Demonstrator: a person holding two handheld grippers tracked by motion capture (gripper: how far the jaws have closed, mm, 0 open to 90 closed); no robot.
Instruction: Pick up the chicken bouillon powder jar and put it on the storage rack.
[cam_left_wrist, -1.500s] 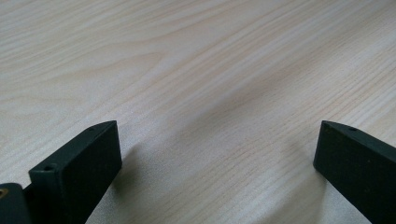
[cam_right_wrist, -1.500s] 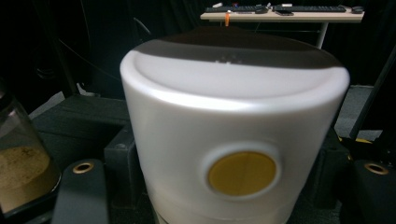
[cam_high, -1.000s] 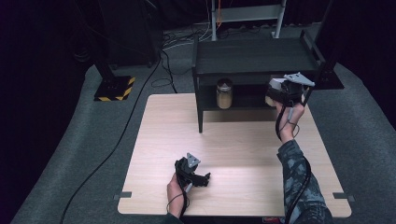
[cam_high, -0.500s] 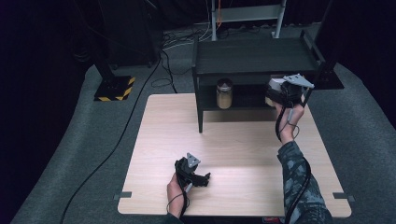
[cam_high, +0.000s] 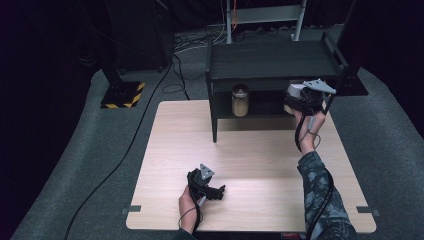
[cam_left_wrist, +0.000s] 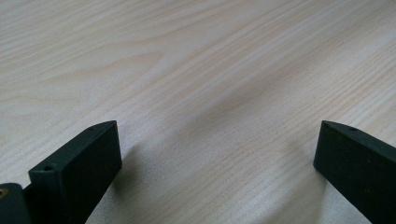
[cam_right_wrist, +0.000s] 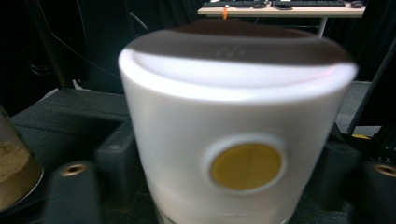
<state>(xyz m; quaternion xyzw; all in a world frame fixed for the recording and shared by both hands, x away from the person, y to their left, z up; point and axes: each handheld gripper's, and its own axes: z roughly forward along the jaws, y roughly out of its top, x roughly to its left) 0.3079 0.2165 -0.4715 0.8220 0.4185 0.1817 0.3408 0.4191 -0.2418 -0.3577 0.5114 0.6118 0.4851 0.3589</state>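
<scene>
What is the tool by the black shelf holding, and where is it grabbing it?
The right tool has a white container between its jaws, gripped at the sides near its top. The left tool is open and holds nothing.

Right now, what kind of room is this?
Probably a recording lab or studio: dark curtains all round, cables trailing over grey carpet, a striped stand base, and a desk with keyboards behind the wooden table.

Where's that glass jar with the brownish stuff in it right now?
In the high view, the jar stands on the black shelf unit's lower shelf, toward its left, with the right gripper at the shelf's right.
</scene>
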